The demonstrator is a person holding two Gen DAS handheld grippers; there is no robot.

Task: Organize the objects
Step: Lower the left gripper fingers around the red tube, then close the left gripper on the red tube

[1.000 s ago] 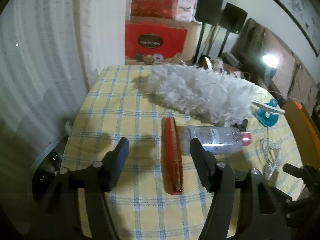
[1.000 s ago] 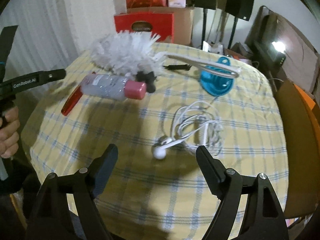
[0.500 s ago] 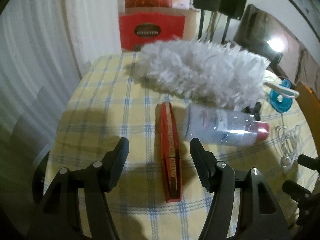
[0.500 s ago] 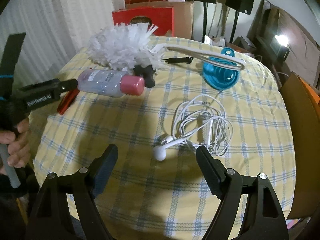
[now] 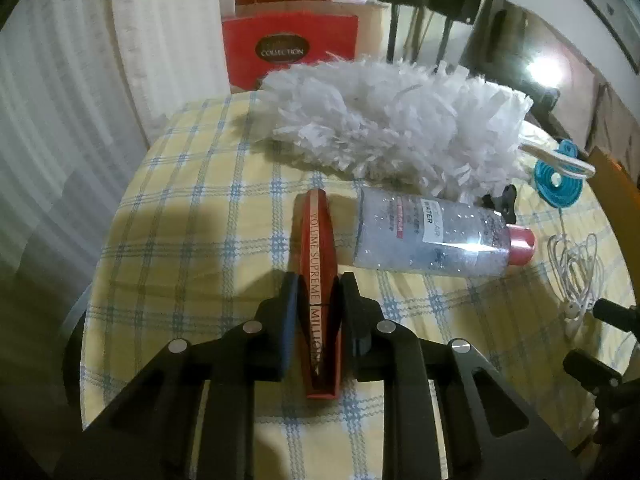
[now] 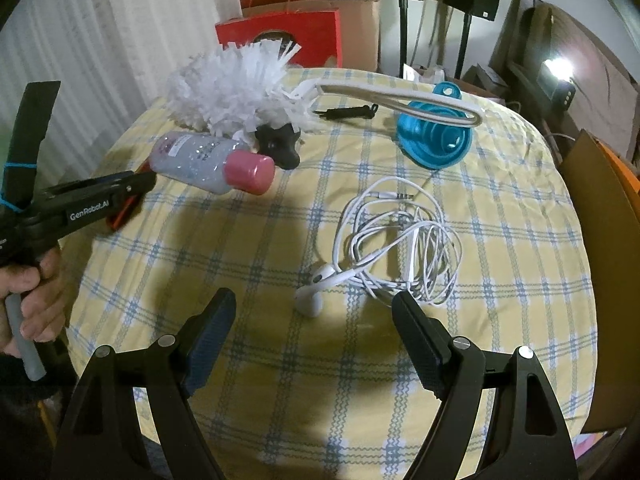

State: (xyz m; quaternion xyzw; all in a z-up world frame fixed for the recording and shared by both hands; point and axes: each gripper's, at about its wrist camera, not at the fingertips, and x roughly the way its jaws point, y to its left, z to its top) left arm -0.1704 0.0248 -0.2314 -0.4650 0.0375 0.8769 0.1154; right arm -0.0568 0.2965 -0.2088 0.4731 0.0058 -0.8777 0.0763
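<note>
My left gripper is shut on a red mascara box that lies on the yellow checked tablecloth. Right of it lies a clear bottle with a pink cap, with a white fluffy duster behind. My right gripper is open and empty above the cloth, just in front of a tangle of white earphones. In the right wrist view the left gripper reaches in from the left, beside the bottle and duster.
A blue collapsible funnel sits under the duster's white handle. A small black clip lies at the back. Red boxes, speakers on stands and curtains stand behind the round table. An orange chair is at the right.
My left gripper moved forward over the mascara box and closed on it. My right gripper moved slightly nearer the earphones and stayed open.
</note>
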